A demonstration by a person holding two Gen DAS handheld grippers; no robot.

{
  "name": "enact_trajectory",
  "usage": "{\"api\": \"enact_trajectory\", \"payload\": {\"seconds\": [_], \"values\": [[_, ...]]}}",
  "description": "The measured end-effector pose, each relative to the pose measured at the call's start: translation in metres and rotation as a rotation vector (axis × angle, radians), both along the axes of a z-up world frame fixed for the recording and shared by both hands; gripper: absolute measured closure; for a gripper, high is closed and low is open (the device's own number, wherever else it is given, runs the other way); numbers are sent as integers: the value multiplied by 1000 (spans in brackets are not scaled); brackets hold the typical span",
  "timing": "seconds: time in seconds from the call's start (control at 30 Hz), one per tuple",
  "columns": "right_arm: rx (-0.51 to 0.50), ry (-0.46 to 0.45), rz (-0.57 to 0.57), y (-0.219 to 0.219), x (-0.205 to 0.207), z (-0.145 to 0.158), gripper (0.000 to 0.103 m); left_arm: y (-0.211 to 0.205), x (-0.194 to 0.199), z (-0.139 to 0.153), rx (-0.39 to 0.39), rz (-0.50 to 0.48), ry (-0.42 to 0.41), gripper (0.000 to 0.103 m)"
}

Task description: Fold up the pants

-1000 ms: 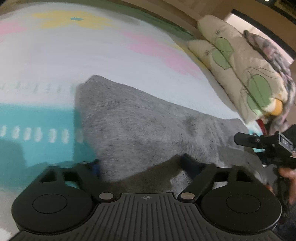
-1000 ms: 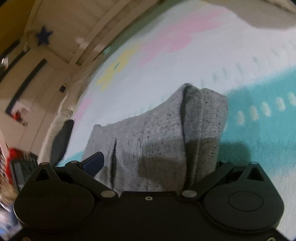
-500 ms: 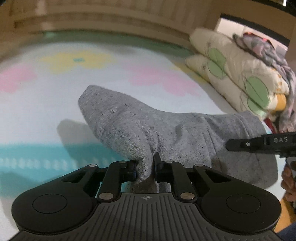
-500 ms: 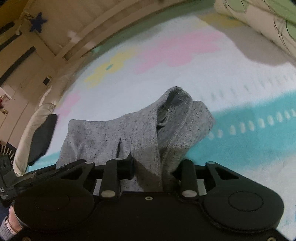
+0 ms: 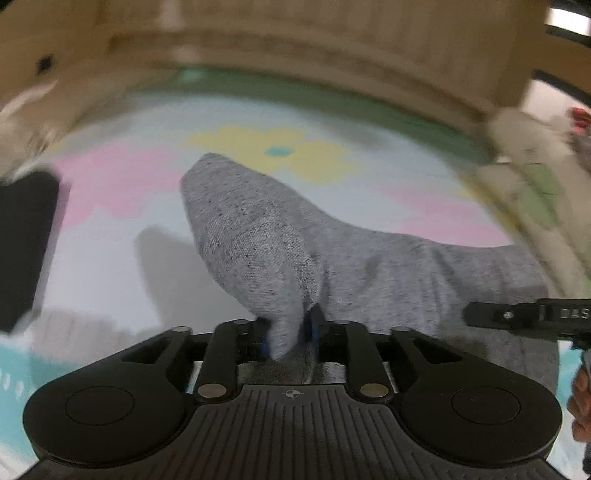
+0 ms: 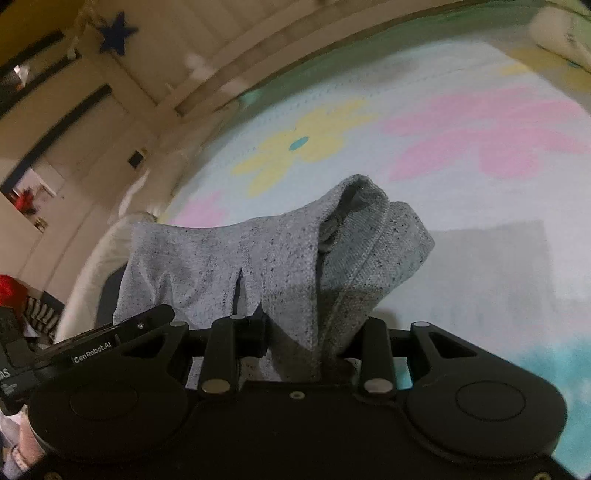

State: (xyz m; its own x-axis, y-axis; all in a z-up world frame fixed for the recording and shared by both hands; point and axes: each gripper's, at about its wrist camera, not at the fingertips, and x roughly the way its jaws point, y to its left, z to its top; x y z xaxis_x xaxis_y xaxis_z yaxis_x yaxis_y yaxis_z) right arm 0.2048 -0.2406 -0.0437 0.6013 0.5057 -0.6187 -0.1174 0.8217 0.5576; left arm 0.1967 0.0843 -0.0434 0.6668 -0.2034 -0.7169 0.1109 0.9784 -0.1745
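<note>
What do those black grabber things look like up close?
Both are matte black plastic. The left gripper has a ribbed top, two round caps, silver pins and small blue pads. The right gripper looks alike but smooth-topped. White "GenRobot.AI" lettering shows on the left one's side.

Readable text: "GenRobot.AI" printed in white on the left gripper point(image 6: 122, 345); partial "DAS" on the right gripper point(image 5: 532, 317).

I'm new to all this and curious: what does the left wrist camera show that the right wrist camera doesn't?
Only the left view shows the flat black pad on the left.

Only the right view shows the dark blue star on the wall.

Both show the speckled grey knit pants, lifted off the pastel flower blanket, pinched by the left gripper and right gripper.
</note>
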Motion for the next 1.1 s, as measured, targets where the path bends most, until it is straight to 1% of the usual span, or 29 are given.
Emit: {"api": "enact_trajectory", "payload": {"seconds": [0.07,0.1,0.13,0.17,0.2,0.23,0.27,0.33,0.37,0.43,0.47,0.53,0.57,0.63,0.67,0.73,0.8,0.83,0.87,0.9,0.93,0.97,1.0,1.03,1.1], "values": [[-32,35,-6,13,16,-14,48,9,10,-21,3,68,80,77],[-74,62,-25,19,25,-24,40,13,12,-32,6,100,108,77],[-125,87,-42,24,31,-31,36,16,12,-40,13,124,123,74],[-197,109,-62,28,35,-39,34,19,11,-45,1,120,121,72],[-275,118,-76,31,35,-46,28,19,9,-49,-4,114,115,71],[-312,104,-71,32,33,-50,18,18,8,-49,4,110,107,68],[-333,77,-67,32,29,-53,15,21,7,-49,16,104,102,66],[-361,23,-60,31,21,-56,12,21,2,-43,44,93,88,66],[-370,15,-59,29,16,-57,12,21,-1,-40,48,100,77,66],[-390,-9,-76,28,9,-51,12,16,-7,-28,50,107,34,66],[-407,-29,-91,34,8,-44,12,11,-15,-20,56,88,0,66],[-459,-92,-121,43,0,-24,6,1,-31,-6,89,40,-56,64],[-488,-126,-126,47,-7,-16,0,-6,-41,-1,109,15,-82,61],[-522,-208,-108,53,-26,-1,1,-19,-56,2,130,-24,-114,58],[-524,-247,-81,56,-36,4,1,-25,-63,1,138,-44,-119,57],[-530,-282,-23,62,-54,7,1,-37,-73,-8,154,-83,-95,56],[-565,-262,14,67,-62,1,1,-48,-80,-23,171,-119,-38,56],[-602,-231,31,69,-62,-8,1,-53,-81,-34,191,-138,-6,55],[-643,-187,42,69,-60,-18,1,-56,-84,-42,205,-150,-3,53],[-685,-127,48,69,-56,-31,1,-57,-86,-47,219,-148,-26,52],[-693,-59,65,65,-52,-45,2,-59,-87,-47,238,-145,-44,50],[-652,-3,78,59,-50,-56,3,-61,-88,-46,248,-145,-45,50],[-619,68,65,53,-47,-67,5,-60,-86,-44,245,-143,-36,50],[-621,122,39,49,-44,-75,2,-60,-86,-43,238,-140,-28,49],[-597,96,17,45,-47,-77,2,-57,-81,-44,223,-123,-15,41]]}}
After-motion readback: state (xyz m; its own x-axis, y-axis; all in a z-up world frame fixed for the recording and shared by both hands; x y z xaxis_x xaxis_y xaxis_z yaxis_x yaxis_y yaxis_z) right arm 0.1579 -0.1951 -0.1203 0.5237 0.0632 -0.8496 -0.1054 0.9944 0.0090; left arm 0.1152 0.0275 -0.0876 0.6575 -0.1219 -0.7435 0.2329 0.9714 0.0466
